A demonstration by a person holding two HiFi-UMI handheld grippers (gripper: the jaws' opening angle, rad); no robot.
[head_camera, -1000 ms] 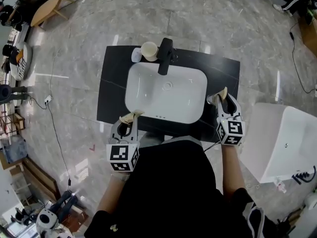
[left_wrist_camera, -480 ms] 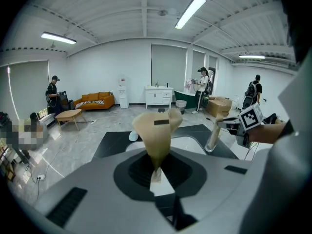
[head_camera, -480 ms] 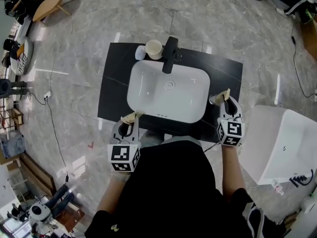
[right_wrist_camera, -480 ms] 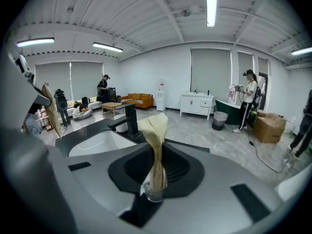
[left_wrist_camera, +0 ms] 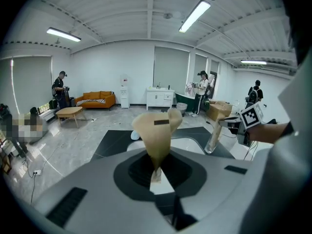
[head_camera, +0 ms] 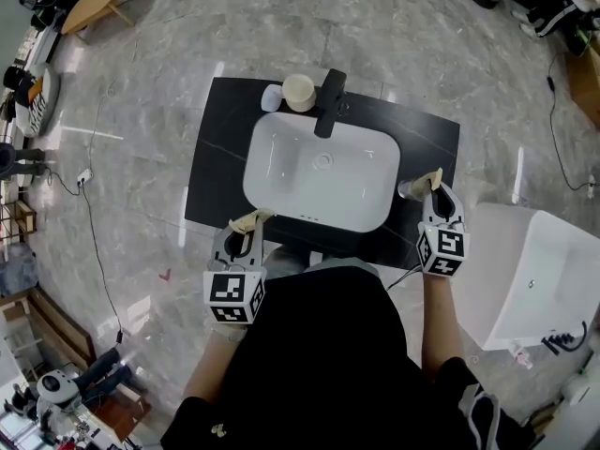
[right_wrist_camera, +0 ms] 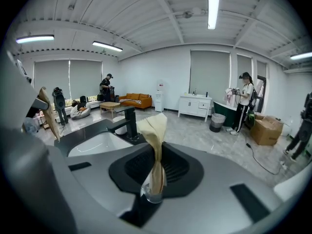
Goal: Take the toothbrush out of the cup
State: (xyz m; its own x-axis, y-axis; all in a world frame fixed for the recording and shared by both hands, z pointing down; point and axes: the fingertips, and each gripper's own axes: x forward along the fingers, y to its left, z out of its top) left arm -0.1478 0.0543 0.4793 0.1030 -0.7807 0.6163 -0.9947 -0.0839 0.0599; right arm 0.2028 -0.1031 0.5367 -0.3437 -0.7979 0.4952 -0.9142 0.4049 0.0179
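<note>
Task status: not begun, all steps left.
Cup [head_camera: 299, 92]: far edge of counter [head_camera: 211, 157], beside faucet [head_camera: 330, 101]; toothbrush too small to make out.
L hand-held gripper [head_camera: 252, 220]: near edge, jaws together, empty.
R hand-held gripper [head_camera: 433, 177]: near right edge, jaws closing, nothing between.

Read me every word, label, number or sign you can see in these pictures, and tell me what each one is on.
No readable words or numbers anywhere.
Left gripper, left cube: black-and-white square markers, no letters.
Right gripper, jaws closing with nothing between them, right cube: the same kind of markers, no letters.
Cup and faucet: no print shows.
</note>
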